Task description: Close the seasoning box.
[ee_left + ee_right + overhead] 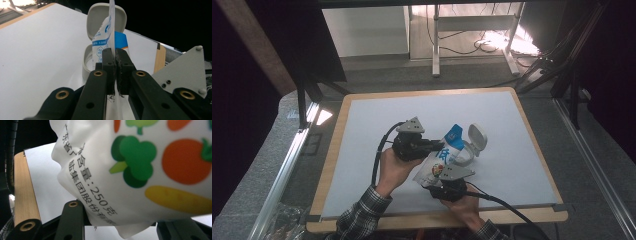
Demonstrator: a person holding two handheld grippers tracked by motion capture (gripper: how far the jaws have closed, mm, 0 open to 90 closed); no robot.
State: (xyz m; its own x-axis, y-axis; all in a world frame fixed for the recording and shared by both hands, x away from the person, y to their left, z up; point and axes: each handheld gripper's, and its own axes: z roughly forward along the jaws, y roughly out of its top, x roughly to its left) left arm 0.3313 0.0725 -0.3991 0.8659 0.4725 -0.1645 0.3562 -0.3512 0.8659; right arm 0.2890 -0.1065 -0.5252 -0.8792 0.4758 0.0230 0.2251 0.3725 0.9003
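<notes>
Between both grippers' fingers (pixel 110 65), pouch (pixel 443 157)

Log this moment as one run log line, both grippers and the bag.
left gripper: shut on bag's edge | right gripper: shut on bag | bag: held above table | white container: lid open

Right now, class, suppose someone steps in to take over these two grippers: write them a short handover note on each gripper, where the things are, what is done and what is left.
Left gripper: shut on the thin top edge of the pouch.
Right gripper: clamped on the pouch's lower end, the printed bag bulging between its jaws.
Things: the pouch is held between both grippers above the white mat; the white container sits just behind it on the mat, hinged lid standing open.
Done: container open, pouch gripped at both ends.
Left: the pouch looks sealed; probably open it and empty it into the container.
</notes>
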